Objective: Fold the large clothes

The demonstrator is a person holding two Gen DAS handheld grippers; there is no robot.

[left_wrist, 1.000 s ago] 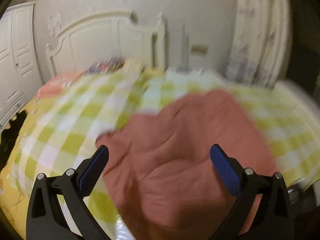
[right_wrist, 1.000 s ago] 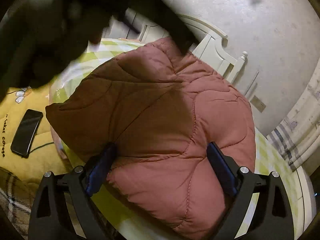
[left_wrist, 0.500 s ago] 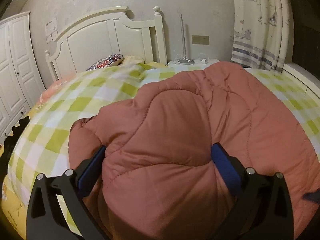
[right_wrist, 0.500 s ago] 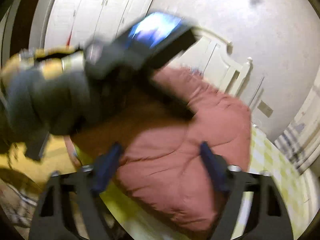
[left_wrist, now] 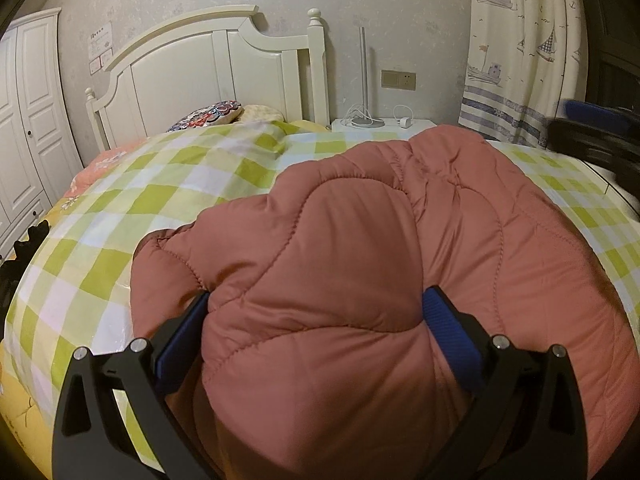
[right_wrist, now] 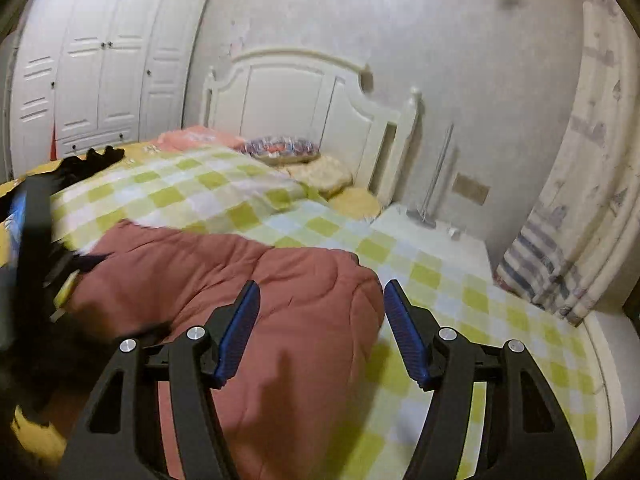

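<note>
Checked bedspread [right_wrist: 248,200] under a pink jacket [left_wrist: 360,280] lying crosswise; left gripper [left_wrist: 316,320] wide around a puffy fold, right gripper [right_wrist: 320,320] spread, empty.

left claw [left_wrist: 316,320] spread wide, right claw [right_wrist: 320,312] parted

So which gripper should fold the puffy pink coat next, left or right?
Probably the left. The left gripper has its open fingers around a bulge of the pink coat. The right gripper hangs open over the coat's edge, not holding anything.
</note>
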